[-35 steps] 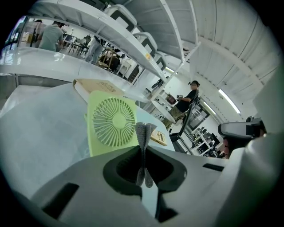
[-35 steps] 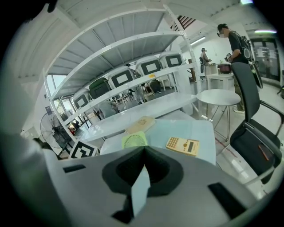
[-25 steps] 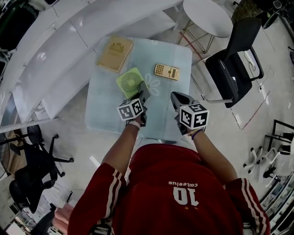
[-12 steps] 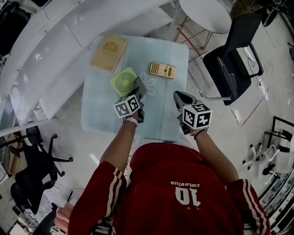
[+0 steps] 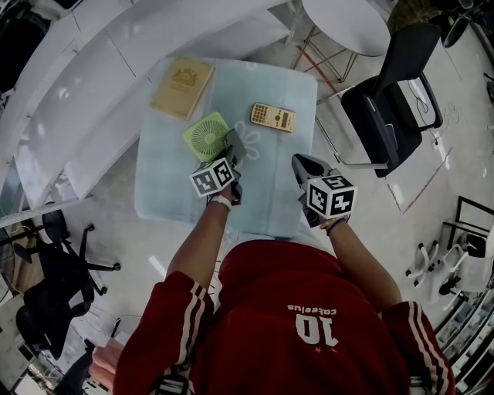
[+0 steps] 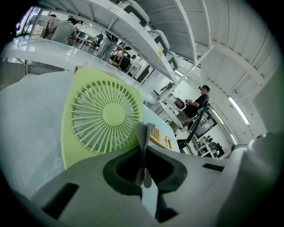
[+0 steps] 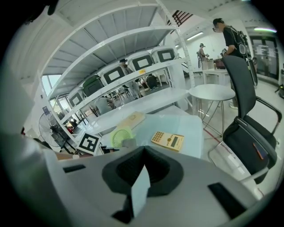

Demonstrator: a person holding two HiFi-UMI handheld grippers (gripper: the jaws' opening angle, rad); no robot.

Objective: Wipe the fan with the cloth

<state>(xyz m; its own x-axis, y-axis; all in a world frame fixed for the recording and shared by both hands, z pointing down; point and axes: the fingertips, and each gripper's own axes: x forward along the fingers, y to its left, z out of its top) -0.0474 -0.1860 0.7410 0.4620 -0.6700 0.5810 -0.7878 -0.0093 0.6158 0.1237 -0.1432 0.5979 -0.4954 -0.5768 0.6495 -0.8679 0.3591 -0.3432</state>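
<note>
A square green fan (image 5: 207, 136) lies flat on the pale blue table (image 5: 166, 193); in the left gripper view the fan (image 6: 104, 117) fills the middle. My left gripper (image 5: 234, 144) sits at the fan's near right corner, shut on a folded grey cloth (image 6: 143, 135) that sticks out past the jaws toward the fan's edge. Whether the cloth touches the fan I cannot tell. My right gripper (image 5: 296, 160) hovers over the table's near right part, jaws together with nothing between them (image 7: 143, 153). From there the fan (image 7: 120, 135) shows farther off to the left.
A yellow calculator (image 5: 272, 117) lies right of the fan and a tan notebook (image 5: 182, 87) at the far left corner. A black chair (image 5: 394, 85) and a round white table (image 5: 343, 23) stand to the right, white shelving (image 5: 93, 69) to the left.
The left gripper with the cloth has edged a little closer to the fan's corner. The right gripper has stayed where it was.
</note>
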